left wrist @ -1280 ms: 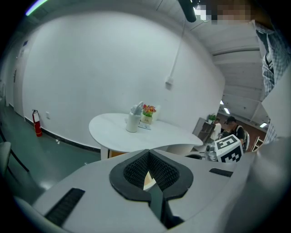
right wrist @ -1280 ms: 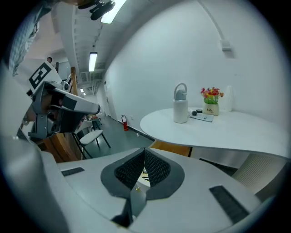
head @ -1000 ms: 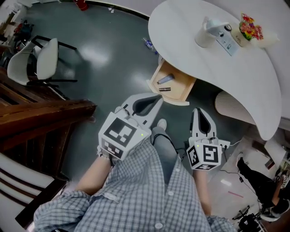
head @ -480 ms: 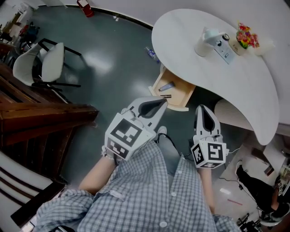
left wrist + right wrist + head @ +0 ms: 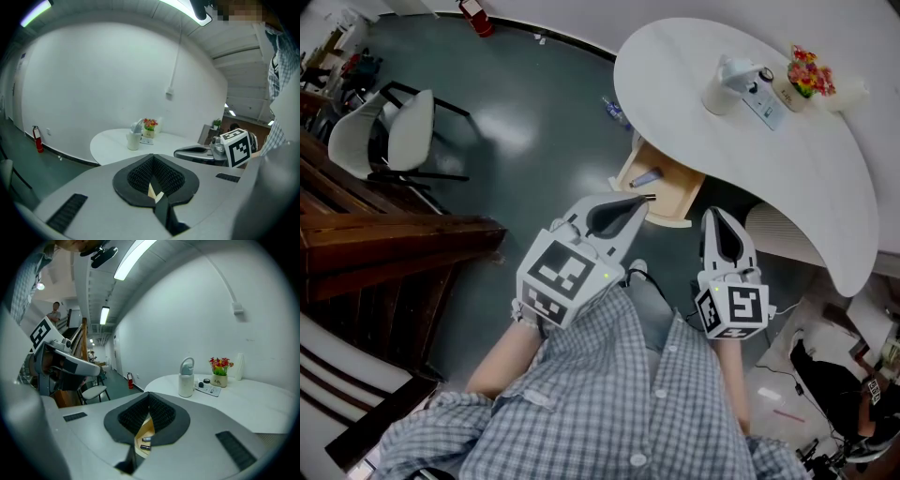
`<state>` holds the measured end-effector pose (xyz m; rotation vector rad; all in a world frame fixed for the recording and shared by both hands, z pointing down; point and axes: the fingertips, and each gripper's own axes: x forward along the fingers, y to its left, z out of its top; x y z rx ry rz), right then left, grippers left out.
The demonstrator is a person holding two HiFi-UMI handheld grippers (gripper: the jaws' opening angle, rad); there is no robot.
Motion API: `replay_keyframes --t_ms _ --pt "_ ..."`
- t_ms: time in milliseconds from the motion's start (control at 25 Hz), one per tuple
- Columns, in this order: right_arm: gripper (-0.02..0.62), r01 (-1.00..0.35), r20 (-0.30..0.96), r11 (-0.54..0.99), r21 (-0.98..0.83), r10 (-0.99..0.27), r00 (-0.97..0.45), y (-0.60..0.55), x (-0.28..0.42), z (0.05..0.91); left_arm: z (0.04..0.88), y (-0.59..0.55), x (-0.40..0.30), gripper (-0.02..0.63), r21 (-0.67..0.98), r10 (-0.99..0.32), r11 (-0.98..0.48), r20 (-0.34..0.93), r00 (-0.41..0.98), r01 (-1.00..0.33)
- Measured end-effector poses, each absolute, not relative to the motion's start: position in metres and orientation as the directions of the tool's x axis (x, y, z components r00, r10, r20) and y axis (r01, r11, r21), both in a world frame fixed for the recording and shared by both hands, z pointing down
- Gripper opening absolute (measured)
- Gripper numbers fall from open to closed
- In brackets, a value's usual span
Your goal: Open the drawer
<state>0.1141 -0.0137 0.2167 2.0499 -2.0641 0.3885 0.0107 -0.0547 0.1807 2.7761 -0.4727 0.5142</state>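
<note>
A light wooden drawer (image 5: 664, 190) stands pulled out from under the white round table (image 5: 825, 178); a small tube (image 5: 645, 177) and a dark stick (image 5: 642, 198) lie in it. My left gripper (image 5: 639, 203) hangs shut and empty just in front of the drawer's near edge. My right gripper (image 5: 713, 219) is shut too, empty, to the right of the drawer. In the right gripper view the drawer (image 5: 146, 431) shows through the slit of the closed right gripper (image 5: 136, 446). The left gripper (image 5: 157, 199) also shows its jaws together in its own view.
A white jug (image 5: 727, 73), a flower pot (image 5: 808, 71) and a flat card (image 5: 765, 94) stand on the table. A white chair (image 5: 389, 141) and dark wooden steps (image 5: 384, 244) are at the left. Cables and a dark bag (image 5: 830, 375) lie on the floor at the lower right.
Both grippers have risen a little and stay shut. The drawer stays open where it was; the head view has shifted slightly.
</note>
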Motion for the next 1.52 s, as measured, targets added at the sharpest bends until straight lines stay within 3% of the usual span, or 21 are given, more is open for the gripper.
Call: replay_keyframes --t_ms 1520 --pt "0.009 -1.000 0.353 0.015 -0.023 -0.935 -0.022 -0.0163 0.1128 0.2221 0.1846 -0.0568 0.0129 0.005 0.223 -0.255 -0.907 0.388 0.886 -0.358"
